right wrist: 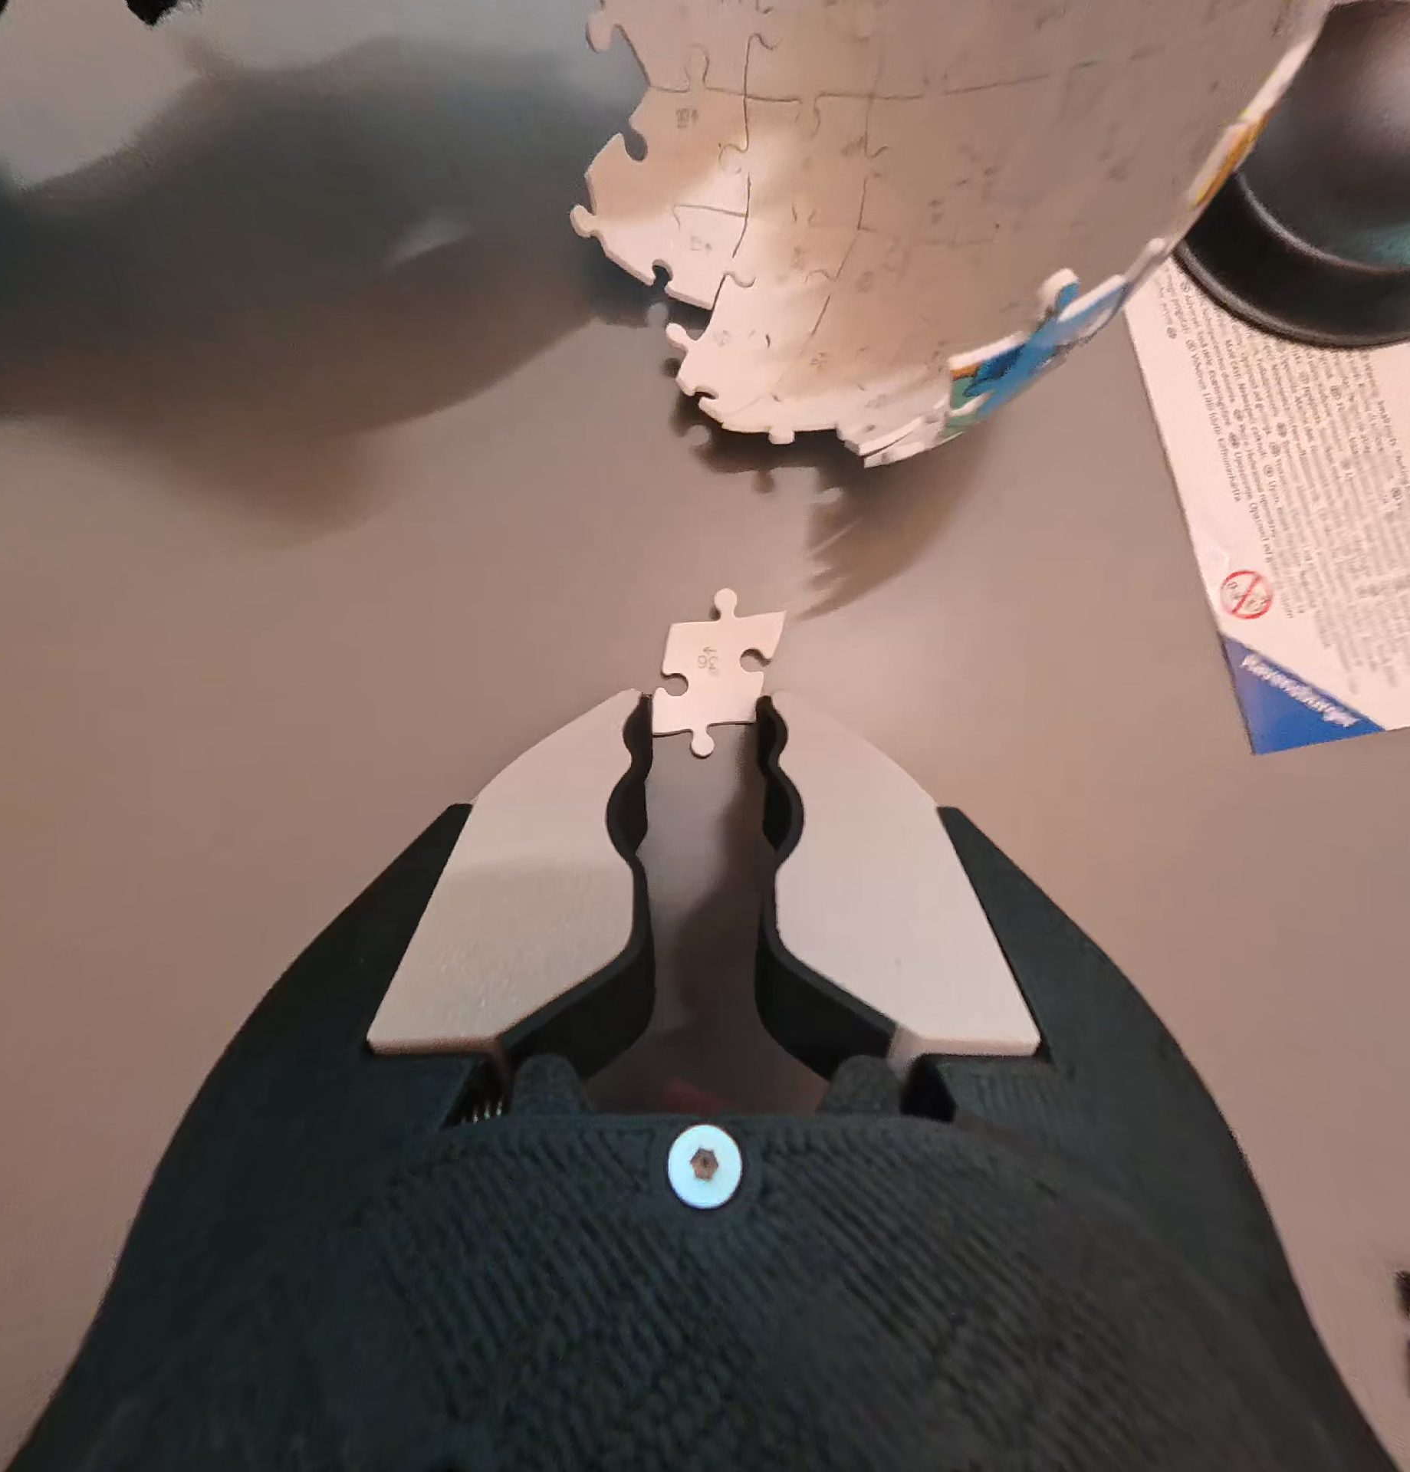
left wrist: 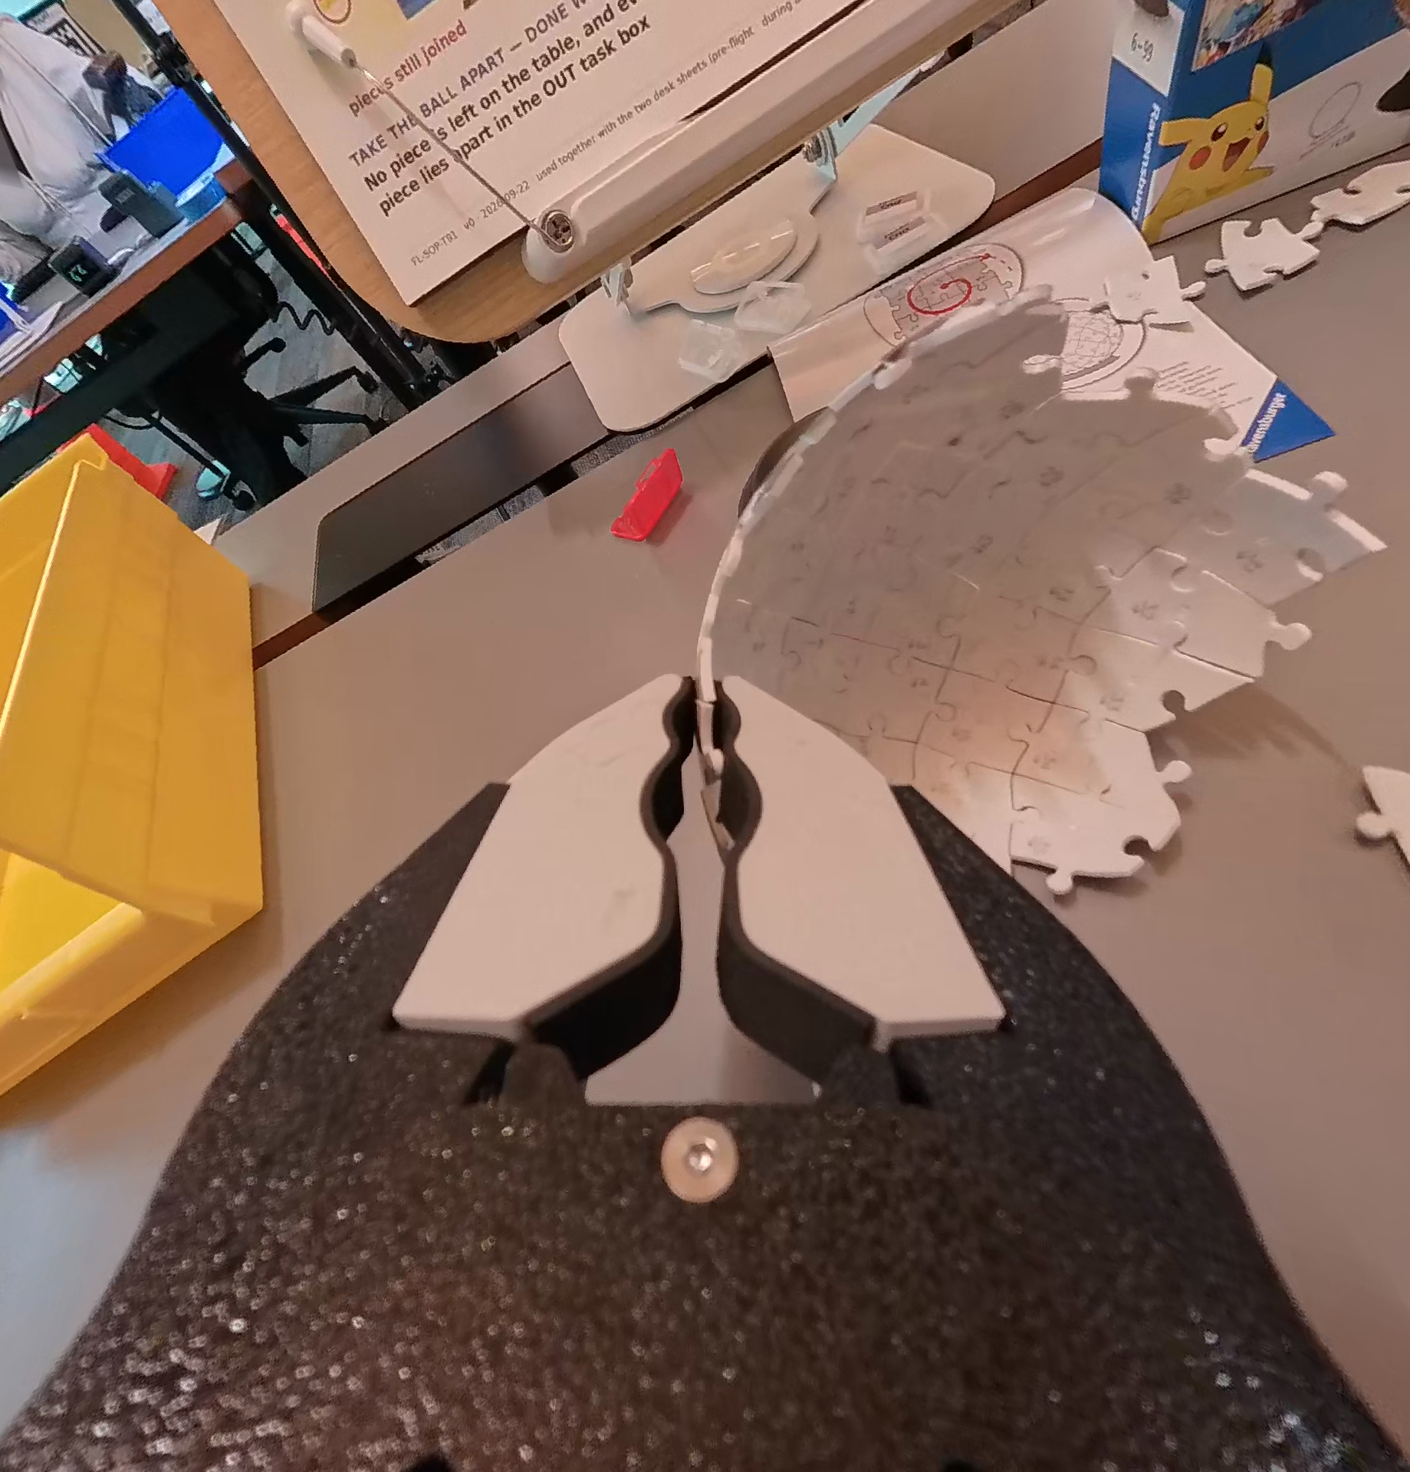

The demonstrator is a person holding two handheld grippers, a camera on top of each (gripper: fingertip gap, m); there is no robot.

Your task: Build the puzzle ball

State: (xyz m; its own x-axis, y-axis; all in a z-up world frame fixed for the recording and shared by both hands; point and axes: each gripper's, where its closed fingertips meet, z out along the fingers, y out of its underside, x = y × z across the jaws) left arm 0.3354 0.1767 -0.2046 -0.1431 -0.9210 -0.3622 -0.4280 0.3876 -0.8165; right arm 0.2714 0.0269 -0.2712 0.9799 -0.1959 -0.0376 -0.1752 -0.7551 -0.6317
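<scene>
While half built, puzzle ball shell (left wrist: 1004, 637): thin, light, likely fragile at seams; rim pinched in left gripper (left wrist: 705, 717) jaws, above grey surface (left wrist: 446, 717). Right gripper (right wrist: 705, 709) jaws nearly closed on loose piece (right wrist: 717, 669); best gripped by edges.

A lab-like workroom is indicated: grey worktable (left wrist: 462, 717), yellow parts bin (left wrist: 104, 717), propped instruction sheet (left wrist: 526, 103), workbenches behind.

Half-built puzzle ball (left wrist: 1004, 637): curved white shell, concave inside showing, jagged open rim, lower part resting on grey table. Loose white piece (right wrist: 717, 669) flat, near shell, apart from it.
</scene>
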